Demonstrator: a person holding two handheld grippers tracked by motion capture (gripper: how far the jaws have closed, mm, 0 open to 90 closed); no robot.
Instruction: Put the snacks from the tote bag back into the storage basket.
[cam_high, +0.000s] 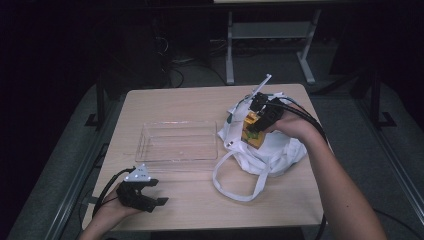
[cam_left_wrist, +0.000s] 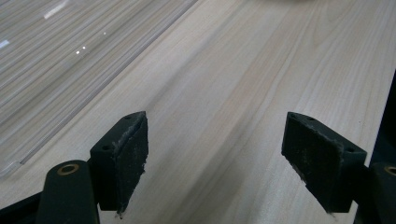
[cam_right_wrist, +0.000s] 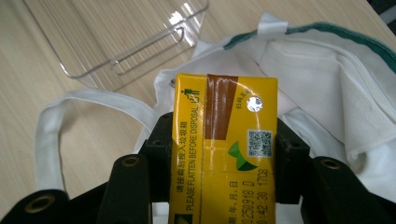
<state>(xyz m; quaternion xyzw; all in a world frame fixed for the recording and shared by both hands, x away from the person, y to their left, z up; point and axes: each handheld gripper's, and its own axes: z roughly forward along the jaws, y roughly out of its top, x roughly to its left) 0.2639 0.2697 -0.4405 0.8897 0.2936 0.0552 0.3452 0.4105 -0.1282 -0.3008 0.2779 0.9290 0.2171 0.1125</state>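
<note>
My right gripper (cam_right_wrist: 219, 154) holds a yellow carton (cam_right_wrist: 224, 144); its jaws are closed on the carton's two narrow sides, with the printed face and the foil straw hole turned toward the camera. Gripping across the narrow sides keeps the pack square between the pads and leaves its lower end free for setting down. In the high view the carton (cam_high: 251, 131) sits just above the mouth of the white bag (cam_high: 270, 150), which lies slumped on the right of the worktop (cam_high: 200, 102) with one handle loop trailing toward me. I judge the carton is coming out of the bag, not going in.

A clear tray (cam_high: 177, 142) stands just left of the bag, open side up and with nothing in it; it is the likely destination, placed close so the transfer is short.

My left gripper (cam_high: 142, 194) rests low on the near left of the worktop, in front of the tray. Its jaws stand open with only bare wood between them (cam_left_wrist: 215, 158). It is parked clear of the transfer path.
</note>
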